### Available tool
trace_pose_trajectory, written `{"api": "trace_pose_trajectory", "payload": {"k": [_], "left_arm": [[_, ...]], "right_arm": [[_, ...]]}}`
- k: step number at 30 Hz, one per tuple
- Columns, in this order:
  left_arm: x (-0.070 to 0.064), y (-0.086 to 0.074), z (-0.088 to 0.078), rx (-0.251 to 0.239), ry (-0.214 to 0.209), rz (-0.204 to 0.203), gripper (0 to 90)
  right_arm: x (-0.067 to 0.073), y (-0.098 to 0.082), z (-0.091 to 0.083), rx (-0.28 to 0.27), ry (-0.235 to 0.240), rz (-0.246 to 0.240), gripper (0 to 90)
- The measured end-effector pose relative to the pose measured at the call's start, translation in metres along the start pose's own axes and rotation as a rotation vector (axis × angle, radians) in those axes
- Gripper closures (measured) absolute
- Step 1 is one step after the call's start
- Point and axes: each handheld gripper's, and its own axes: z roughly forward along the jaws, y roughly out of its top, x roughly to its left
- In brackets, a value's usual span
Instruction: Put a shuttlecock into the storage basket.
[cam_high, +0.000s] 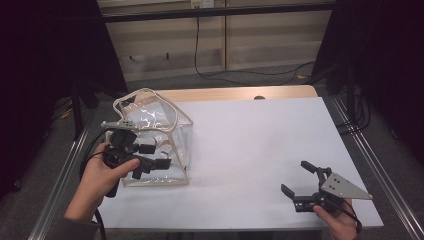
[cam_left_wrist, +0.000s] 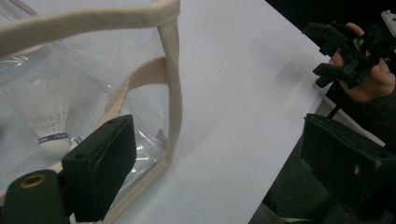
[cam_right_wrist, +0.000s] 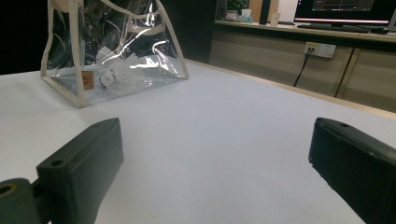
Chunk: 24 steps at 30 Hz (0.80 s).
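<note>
The left tool is held at the near side of the clear bag, its two black jaws standing wide apart with nothing clamped between them. In the left gripper view one jaw sits in front of the bag's clear wall near its bottom corner, and the other hangs out past the worktop's near edge; the cream corner seam runs down between the two, and I can't tell whether either jaw touches the plastic. The bag stands upright on the left part of the white worktop, edged all round in cream binding, with a cream strap arching over its open top. Inside it, lying on the bottom, is a white shuttlecock with a dark band round its cork end; the right gripper view shows it too, low in the bag near a small brown label.

The right tool is held well apart from the bag, by the near right corner of the worktop, just above the bare white surface. Its jaws are spread wide as well, and they grip nothing.
</note>
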Motion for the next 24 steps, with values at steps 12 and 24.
{"api": "trace_pose_trajectory", "payload": {"k": [12, 24], "left_arm": [[0.0, -0.009, 0.01, 0.012, -0.015, 0.017, 10.1], [0.003, -0.019, 0.019, 0.013, -0.034, 0.02, 9.6]], "right_arm": [[-0.001, 0.0, 0.0, -0.002, -0.001, -0.001, 2.9], [0.0, 0.0, 0.0, -0.002, -0.002, 0.001, 2.9]]}}
